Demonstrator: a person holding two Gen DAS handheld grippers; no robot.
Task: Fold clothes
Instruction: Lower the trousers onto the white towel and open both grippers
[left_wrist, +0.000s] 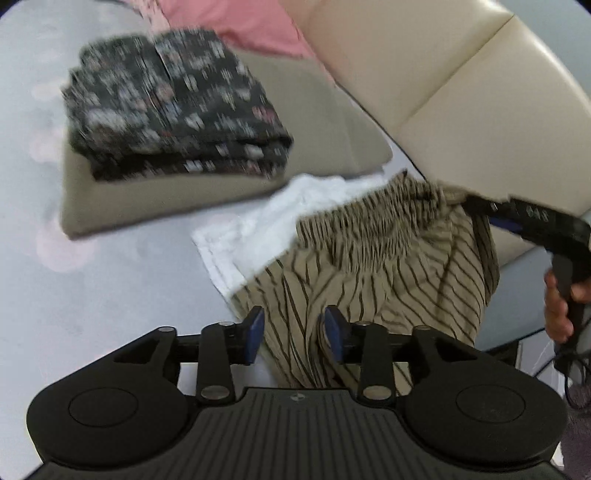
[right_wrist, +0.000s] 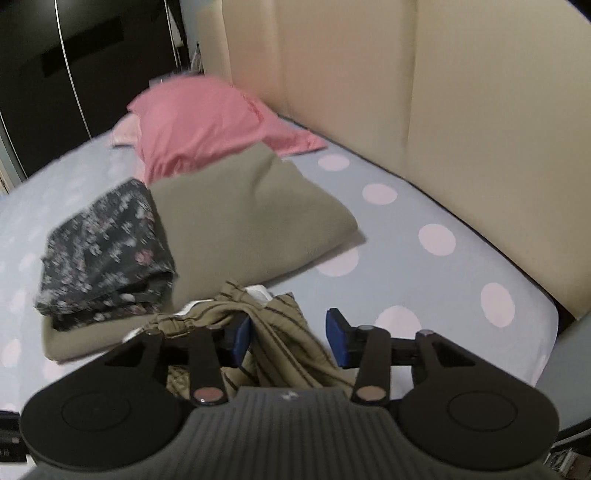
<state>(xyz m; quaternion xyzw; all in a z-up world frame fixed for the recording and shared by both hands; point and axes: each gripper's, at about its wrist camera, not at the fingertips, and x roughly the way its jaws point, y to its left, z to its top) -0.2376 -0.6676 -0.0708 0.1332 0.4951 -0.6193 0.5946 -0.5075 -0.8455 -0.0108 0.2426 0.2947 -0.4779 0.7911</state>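
A beige garment with dark stripes lies crumpled on the bed, its gathered waistband toward the headboard, and it partly covers a white cloth. My left gripper is open over its near part, with striped fabric lying loose between the blue pads. In the right wrist view the same garment bunches between the jaws of my right gripper, which is open too; the cloth touches only the left pad. The left wrist view shows the right gripper at the waistband's far corner, held by a hand.
A folded dark floral garment rests on an olive cushion. Behind it lies a pink pillow. The cream padded headboard borders the pale blue, pink-dotted sheet. A dark wardrobe stands beyond the bed.
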